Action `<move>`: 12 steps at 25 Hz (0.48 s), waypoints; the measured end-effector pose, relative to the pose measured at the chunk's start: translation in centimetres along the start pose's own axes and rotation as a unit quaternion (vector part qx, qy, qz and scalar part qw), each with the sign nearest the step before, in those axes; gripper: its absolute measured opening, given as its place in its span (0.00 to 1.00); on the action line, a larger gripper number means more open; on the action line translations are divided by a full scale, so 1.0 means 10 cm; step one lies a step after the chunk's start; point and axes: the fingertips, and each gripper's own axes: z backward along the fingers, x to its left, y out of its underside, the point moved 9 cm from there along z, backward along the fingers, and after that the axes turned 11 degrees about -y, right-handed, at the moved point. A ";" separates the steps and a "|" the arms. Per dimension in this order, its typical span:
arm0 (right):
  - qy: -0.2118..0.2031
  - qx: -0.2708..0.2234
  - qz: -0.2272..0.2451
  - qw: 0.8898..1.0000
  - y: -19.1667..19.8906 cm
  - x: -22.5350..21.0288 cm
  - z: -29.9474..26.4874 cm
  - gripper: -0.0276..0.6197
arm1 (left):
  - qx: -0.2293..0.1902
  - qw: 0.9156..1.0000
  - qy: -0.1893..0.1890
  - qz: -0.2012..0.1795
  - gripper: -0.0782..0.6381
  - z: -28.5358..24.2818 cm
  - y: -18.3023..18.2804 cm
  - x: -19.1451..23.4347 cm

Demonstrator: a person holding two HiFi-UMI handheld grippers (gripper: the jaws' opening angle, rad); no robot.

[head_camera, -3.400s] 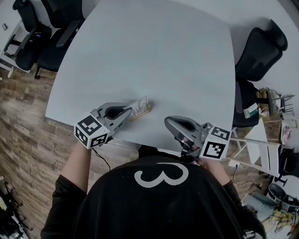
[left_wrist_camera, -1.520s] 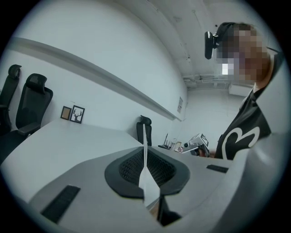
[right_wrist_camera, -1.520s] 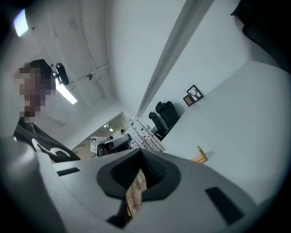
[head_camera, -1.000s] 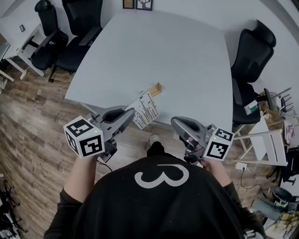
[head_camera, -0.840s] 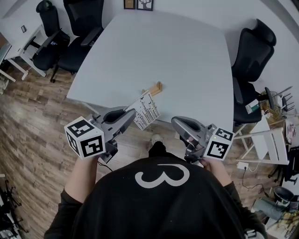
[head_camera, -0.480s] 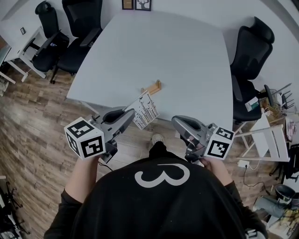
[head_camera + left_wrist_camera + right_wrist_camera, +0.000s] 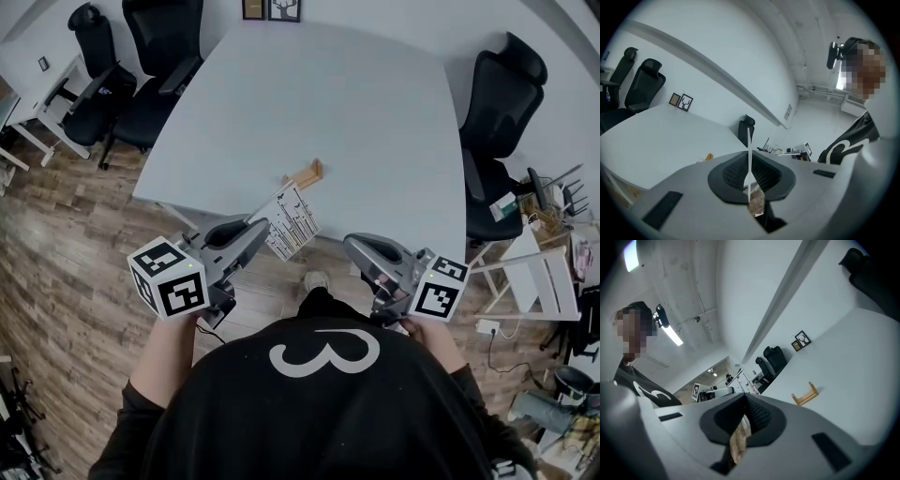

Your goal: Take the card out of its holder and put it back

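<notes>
In the head view a small wooden card holder (image 7: 305,174) stands empty on the grey table (image 7: 328,94), near its front edge. My left gripper (image 7: 263,226) is shut on the white printed card (image 7: 290,219), held in the air in front of the table edge, apart from the holder. In the left gripper view the card (image 7: 749,157) shows edge-on, pinched between the pads, with the holder (image 7: 708,157) beyond. My right gripper (image 7: 350,245) hovers off the table edge to the right, shut on nothing. Its view shows the tips (image 7: 744,396) together and the holder (image 7: 805,394) ahead.
Black office chairs stand at the table's right side (image 7: 502,103) and far left (image 7: 155,56). Two small framed pictures (image 7: 272,8) lean at the table's far end. A white cluttered side desk (image 7: 544,262) is at the right, over wooden flooring (image 7: 66,244).
Since the earliest frame the card has left the holder and now hangs in the left gripper, back from the table edge. Over the last second neither gripper has visibly moved.
</notes>
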 end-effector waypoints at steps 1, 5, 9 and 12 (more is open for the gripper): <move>0.000 0.001 -0.001 1.000 0.00 0.00 0.00 0.05 | -0.001 1.000 0.000 0.000 0.14 0.00 0.00 0.01; 0.001 0.003 -0.004 1.000 0.02 -0.01 0.00 0.05 | -0.001 1.000 -0.002 -0.003 0.14 -0.01 -0.01 0.02; 0.000 0.004 -0.003 1.000 0.04 -0.02 0.00 0.05 | -0.003 1.000 -0.003 -0.014 0.14 -0.01 -0.01 0.02; 0.001 0.003 -0.004 1.000 0.04 -0.04 0.00 0.05 | -0.006 1.000 -0.003 -0.029 0.14 -0.01 -0.04 0.04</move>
